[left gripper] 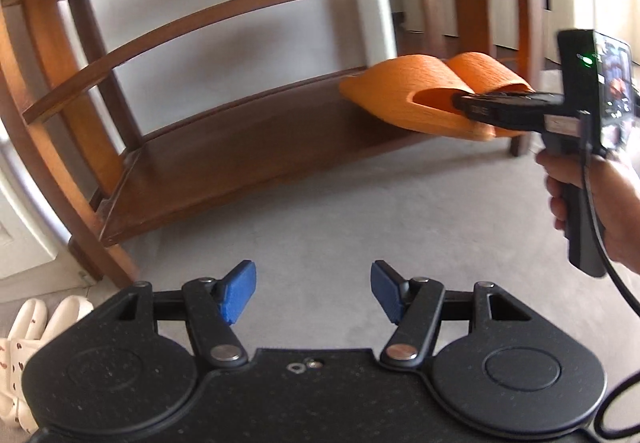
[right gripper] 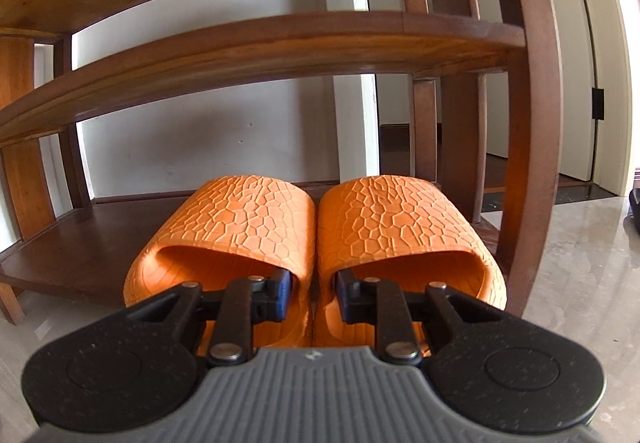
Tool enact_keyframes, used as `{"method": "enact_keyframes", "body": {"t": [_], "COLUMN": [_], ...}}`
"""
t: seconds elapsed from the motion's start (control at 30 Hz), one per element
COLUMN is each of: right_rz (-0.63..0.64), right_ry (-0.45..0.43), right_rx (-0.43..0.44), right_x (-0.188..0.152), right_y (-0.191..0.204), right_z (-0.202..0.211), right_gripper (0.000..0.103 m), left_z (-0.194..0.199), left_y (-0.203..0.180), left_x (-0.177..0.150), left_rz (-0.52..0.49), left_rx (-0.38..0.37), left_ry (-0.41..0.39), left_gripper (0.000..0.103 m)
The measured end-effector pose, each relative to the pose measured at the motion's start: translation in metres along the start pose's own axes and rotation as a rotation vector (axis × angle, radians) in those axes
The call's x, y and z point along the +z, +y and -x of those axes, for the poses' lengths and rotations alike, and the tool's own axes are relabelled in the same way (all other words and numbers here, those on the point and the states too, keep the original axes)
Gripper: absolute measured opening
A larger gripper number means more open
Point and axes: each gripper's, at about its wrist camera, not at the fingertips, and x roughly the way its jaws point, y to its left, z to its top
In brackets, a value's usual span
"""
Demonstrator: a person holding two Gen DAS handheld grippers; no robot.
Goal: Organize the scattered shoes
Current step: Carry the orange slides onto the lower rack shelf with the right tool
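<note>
A wooden shoe rack (right gripper: 260,43) is standing on a pale grey floor (left gripper: 320,223) against a white wall (right gripper: 208,131). At far left, cream slippers (left gripper: 28,327) are lying on the floor. The left tool (left gripper: 313,291) is hovering wide and empty. The orange slippers (right gripper: 316,227), textured like cracked scales, are sitting side by side at the right end of the bottom shelf (left gripper: 224,159), toes pointing toward the wall, heels overhanging. The right tool (right gripper: 313,293) is pinching their two inner walls together.

Both wrist views face the wooden rack (left gripper: 224,147), the right perhaps nearer
</note>
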Motion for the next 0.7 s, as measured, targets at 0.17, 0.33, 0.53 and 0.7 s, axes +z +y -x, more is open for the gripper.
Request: {"method": "enact_keyframes", "body": {"t": [0.17, 0.33, 0.53, 0.7], "right_rz": [0.018, 0.047, 0.039, 0.055], "right_ry": [0.018, 0.036, 0.046, 0.051], "right_rx": [-0.008, -0.043, -0.082, -0.092], "right_x": [0.003, 0.009, 0.012, 0.014], "right_y": [-0.01, -0.015, -0.017, -0.015], "right_z": [-0.014, -0.029, -0.041, -0.05], "right_gripper": [0.026, 0.026, 0.029, 0.03], "left_z": [-0.018, -0.033, -0.067, -0.09], "left_y": [0.002, 0.005, -0.006, -0.007], "left_x": [0.031, 0.05, 0.065, 0.077], "left_rz": [0.072, 0.111, 0.165, 0.19], "left_rx": [0.043, 0.054, 0.067, 0.077], "left_ry": [-0.037, -0.056, -0.035, -0.05], "left_gripper": [0.063, 0.063, 0.063, 0.063]}}
